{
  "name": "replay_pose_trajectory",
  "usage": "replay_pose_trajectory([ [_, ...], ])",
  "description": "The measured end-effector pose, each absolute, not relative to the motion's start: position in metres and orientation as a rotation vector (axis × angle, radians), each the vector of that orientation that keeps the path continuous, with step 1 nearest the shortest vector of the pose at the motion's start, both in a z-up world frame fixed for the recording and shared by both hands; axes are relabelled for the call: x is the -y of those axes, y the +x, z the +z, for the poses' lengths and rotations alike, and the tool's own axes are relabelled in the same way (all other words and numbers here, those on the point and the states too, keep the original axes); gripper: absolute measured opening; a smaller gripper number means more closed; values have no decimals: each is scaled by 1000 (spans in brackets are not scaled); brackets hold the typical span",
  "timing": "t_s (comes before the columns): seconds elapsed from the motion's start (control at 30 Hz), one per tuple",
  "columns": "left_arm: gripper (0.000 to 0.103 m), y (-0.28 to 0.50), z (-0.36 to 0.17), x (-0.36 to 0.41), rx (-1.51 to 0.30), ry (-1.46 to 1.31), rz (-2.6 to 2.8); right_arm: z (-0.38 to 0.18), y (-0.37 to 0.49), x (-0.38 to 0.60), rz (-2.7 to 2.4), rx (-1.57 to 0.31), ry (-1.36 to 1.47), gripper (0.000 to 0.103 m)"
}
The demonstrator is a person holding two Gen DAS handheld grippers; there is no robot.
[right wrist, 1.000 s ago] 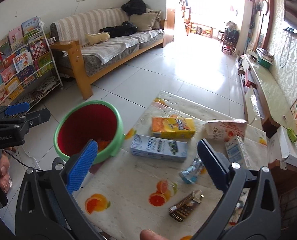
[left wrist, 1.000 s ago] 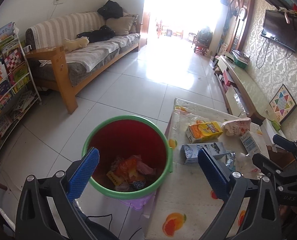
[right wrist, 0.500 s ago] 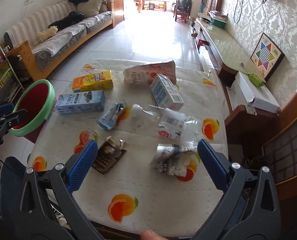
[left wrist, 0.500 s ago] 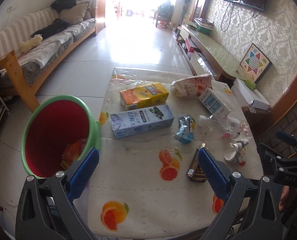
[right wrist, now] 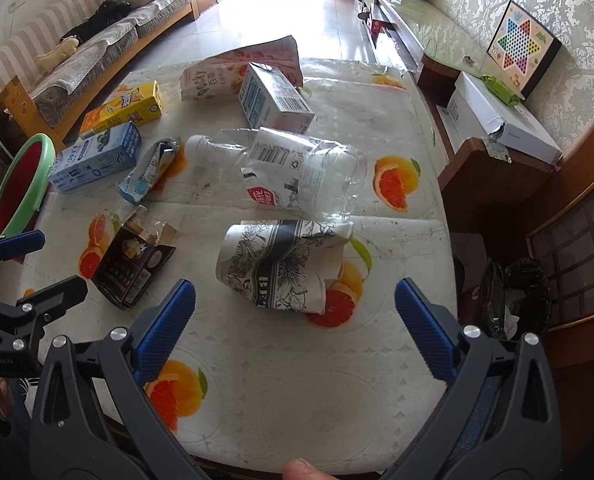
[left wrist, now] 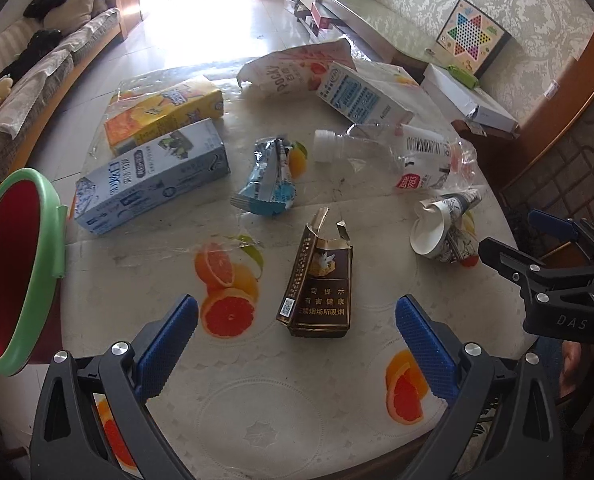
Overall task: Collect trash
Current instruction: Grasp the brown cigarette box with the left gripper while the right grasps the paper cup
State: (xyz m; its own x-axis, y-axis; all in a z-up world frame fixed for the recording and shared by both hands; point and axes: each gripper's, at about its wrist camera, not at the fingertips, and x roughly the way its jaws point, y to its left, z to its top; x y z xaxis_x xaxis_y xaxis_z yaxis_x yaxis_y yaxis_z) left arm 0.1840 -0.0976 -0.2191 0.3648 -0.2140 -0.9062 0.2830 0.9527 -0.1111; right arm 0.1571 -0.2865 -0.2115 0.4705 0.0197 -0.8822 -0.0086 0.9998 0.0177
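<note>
Your left gripper (left wrist: 297, 344) is spread wide and empty at the bottom of its view, with the torn brown cigarette pack (left wrist: 319, 280) lying flat just ahead between its pads. Your right gripper (right wrist: 295, 320) is likewise spread and holds nothing; the crumpled paper cup (right wrist: 281, 264) lies on its side just beyond it, centre frame. Farther up the counter (left wrist: 257, 420) sit the crushed clear bottle (right wrist: 297, 176), a blue wrapper (left wrist: 269, 184), and three cartons with a Pocky bag (right wrist: 237, 68) at the top. The green-rimmed bin (left wrist: 21, 264) stands off the counter's left edge. Risks, as I judge them: the flat pack may slide away instead of being pinched, the soft cup could collapse and slip, and both grippers are close enough to collide.
</note>
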Motion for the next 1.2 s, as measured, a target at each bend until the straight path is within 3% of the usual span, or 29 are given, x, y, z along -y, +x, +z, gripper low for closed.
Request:
replay_pose_trajectory([
  [0.23, 94, 203, -251, 119, -1209, 141, -314, -236, 179, 293, 38, -1115, 46, 98],
  [0.53, 78, 209, -274, 124, -1246, 179, -310, -254, 199, 296, 47, -1134, 80, 98],
  [0.83, 78, 215, -273, 124, -1234, 174, -307, -261, 209, 290, 43, -1125, 113, 98],
  [0.97, 69, 217, -274, 126, -1227, 187, -301, -262, 212, 287, 29, -1092, 105, 98],
  [1.03, 57, 218, -273, 128, -1214, 199, -293, -263, 215, 285, 40, -1094, 103, 93],
  [1.07, 49, 218, -272, 127, -1211, 200, -294, -264, 215, 285, 51, -1099, 104, 82],
  [1.1, 46, 219, -271, 126, -1210, 200, -294, -263, 215, 283, 55, -1101, 95, 73],
  [1.2, 44, 219, -270, 123, -1214, 192, -307, -262, 212, 281, 67, -1104, 83, 69],
])
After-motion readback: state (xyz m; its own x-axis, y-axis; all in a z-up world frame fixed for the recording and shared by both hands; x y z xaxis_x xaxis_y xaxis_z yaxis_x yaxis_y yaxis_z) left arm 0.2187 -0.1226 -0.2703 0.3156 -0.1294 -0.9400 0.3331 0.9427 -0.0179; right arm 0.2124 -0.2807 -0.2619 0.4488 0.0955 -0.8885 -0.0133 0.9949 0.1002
